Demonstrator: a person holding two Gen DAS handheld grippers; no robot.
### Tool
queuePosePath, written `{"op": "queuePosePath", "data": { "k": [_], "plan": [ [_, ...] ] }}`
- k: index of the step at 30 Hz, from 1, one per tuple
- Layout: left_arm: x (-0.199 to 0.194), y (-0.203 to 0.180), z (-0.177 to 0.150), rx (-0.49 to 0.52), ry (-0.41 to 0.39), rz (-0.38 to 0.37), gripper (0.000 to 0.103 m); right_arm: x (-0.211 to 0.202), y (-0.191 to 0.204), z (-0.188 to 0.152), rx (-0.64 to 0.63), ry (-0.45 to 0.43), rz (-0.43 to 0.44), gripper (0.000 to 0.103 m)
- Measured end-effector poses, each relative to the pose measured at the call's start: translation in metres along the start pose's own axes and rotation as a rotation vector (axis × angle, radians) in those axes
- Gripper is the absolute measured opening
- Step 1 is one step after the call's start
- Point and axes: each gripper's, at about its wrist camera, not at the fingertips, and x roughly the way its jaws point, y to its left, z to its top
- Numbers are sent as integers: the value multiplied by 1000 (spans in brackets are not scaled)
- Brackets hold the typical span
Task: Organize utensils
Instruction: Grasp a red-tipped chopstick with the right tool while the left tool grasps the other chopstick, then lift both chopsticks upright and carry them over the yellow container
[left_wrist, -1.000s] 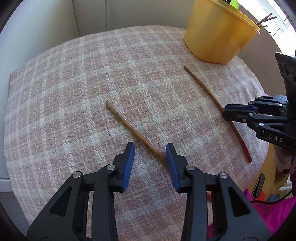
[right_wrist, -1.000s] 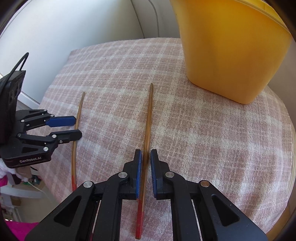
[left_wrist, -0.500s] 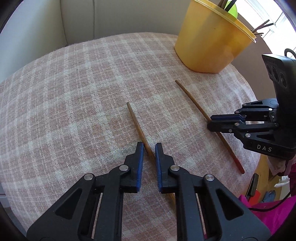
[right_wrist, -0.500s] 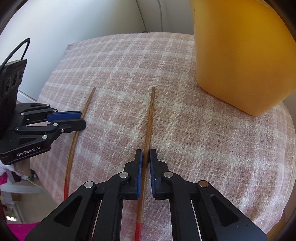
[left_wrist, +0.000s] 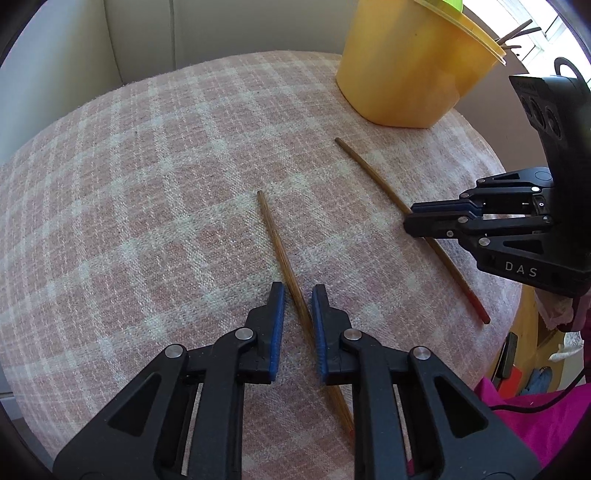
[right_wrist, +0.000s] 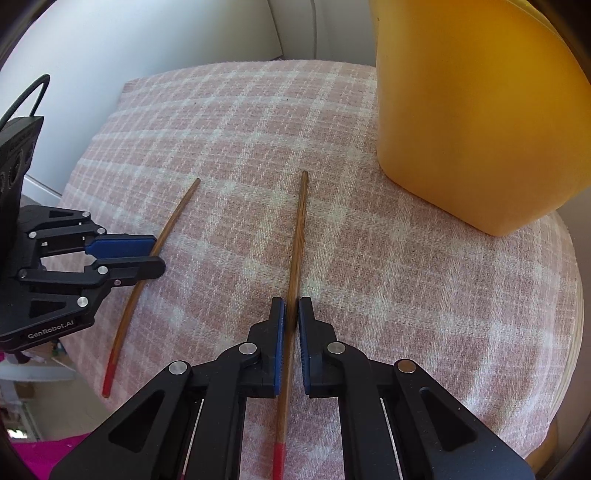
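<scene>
The left claw (left_wrist: 298, 295) is sitting clamped on one thin wooden chopstick (left_wrist: 275, 236) and the right claw (right_wrist: 291, 308) is gripping the other chopstick (right_wrist: 298, 236), both sticks lying side by side on the worktop (left_wrist: 147, 184), which is wearing a coarse pink-and-cream checked woven cloth. Beyond the sticks' plain tips a big smooth yellow plastic tub (left_wrist: 410, 74) is standing with dark sticks (left_wrist: 515, 37) poking over its rim, and each slender round chopstick is ending in a red-painted tip (right_wrist: 279, 458) near the claws.
</scene>
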Motion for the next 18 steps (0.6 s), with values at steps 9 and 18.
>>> {"op": "queuePosePath", "data": {
  "k": [9, 18],
  "plan": [
    [-33, 34, -26, -117, -122, -88, 6, -12, 0, -7, 25, -67, 33, 5],
    [-101, 43, -31, -125, -295, -103, 4, -57, 8, -21, 10, -239, 56, 5]
  ]
}}
